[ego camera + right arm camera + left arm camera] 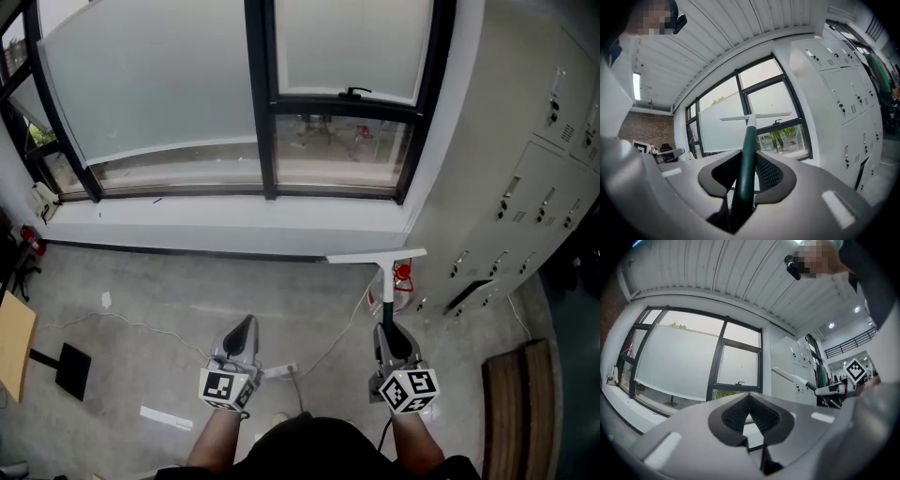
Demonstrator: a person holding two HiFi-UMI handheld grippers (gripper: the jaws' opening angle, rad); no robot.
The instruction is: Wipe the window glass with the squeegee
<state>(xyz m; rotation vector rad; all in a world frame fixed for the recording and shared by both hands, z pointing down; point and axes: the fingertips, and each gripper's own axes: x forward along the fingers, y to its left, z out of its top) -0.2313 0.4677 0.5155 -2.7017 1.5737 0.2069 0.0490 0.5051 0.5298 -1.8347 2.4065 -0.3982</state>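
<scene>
Right tongs (392, 339) pinch the squeegee (375, 257) by its handle, blade ahead, ready for the window glass (159, 84); left tongs (243, 330) pressed together, empty.

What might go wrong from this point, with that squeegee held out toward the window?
1. The right tool grips the squeegee only low on its green handle, so it might twist or slip once the blade presses the window glass.
2. The window handle juts out at the right-hand window's crossbar; the blade may catch on it.
3. A white cable trails across the floor close to the person, a possible trip hazard.
</scene>
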